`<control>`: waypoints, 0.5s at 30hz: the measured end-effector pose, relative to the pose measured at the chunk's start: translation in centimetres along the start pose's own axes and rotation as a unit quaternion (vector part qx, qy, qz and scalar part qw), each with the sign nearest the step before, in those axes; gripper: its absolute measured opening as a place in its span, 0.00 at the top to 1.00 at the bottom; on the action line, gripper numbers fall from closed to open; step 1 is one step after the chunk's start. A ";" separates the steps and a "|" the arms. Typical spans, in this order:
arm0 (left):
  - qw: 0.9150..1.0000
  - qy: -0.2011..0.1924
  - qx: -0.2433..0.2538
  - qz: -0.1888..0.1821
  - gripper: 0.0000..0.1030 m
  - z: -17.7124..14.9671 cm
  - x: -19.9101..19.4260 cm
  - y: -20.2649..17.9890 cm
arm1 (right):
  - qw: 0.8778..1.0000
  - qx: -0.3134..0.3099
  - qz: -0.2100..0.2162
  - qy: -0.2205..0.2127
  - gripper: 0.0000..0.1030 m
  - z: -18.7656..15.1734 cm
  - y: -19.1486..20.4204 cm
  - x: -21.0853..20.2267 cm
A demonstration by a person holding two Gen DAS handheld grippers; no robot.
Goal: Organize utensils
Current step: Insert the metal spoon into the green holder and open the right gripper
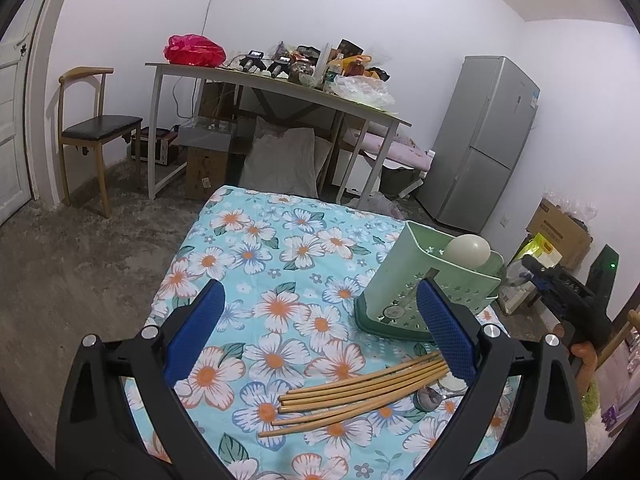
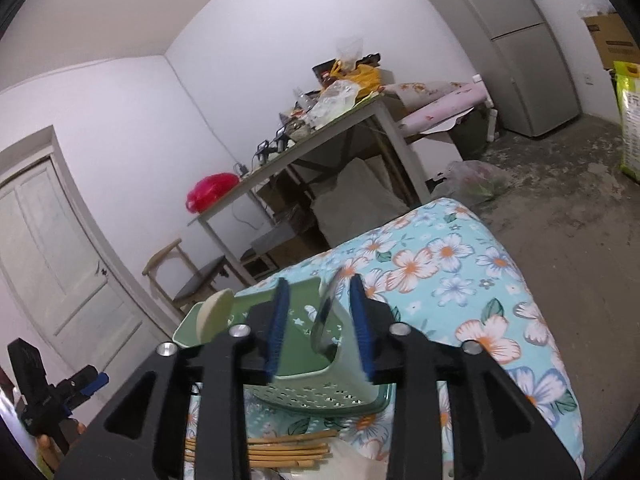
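Left wrist view: the left gripper [image 1: 320, 328] stands wide open over the floral cloth [image 1: 256, 264], nothing between its blue pads. Chopsticks [image 1: 360, 392] lie at 5 o'clock beside a metal spoon [image 1: 430, 398]. At 3 o'clock sits the green caddy [image 1: 404, 288] with a cream spoon [image 1: 468, 250] inside. In the right wrist view, the right gripper [image 2: 320, 328] is parted above the caddy [image 2: 304, 392]; a blurred metal utensil [image 2: 326, 320] stands between the pads, untouched.

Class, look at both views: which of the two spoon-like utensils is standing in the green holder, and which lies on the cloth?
The cream spoon stands in the holder; the metal spoon lies flat by the chopsticks.
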State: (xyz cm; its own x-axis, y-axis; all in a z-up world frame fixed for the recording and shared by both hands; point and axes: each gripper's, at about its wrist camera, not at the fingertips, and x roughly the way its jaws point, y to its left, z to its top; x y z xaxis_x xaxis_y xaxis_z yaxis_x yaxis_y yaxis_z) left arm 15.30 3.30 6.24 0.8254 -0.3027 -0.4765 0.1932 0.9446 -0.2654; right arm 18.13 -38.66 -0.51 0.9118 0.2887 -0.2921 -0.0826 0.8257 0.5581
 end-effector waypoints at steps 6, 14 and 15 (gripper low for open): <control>1.000 0.004 -0.012 -0.006 0.10 -0.4 0.7 0.2 | 0.999 0.010 -0.009 -0.035 0.58 0.9 0.4 -2.4; 1.000 0.019 -0.016 0.001 0.10 -0.7 1.3 0.5 | 0.999 -0.034 0.035 0.008 0.58 1.2 6.3 -1.9; 1.000 0.021 -0.018 0.000 0.10 -0.9 1.4 0.5 | 0.998 -0.036 0.042 0.024 0.58 1.0 6.9 -1.1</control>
State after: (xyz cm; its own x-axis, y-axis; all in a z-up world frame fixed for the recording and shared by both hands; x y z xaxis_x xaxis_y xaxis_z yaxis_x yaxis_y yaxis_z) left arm 16.08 3.20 4.73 0.8022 -0.3090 -0.5109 0.1735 0.9394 -0.2958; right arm 16.98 -33.81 4.46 0.8802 0.3794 -0.2852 -0.1874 0.8298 0.5257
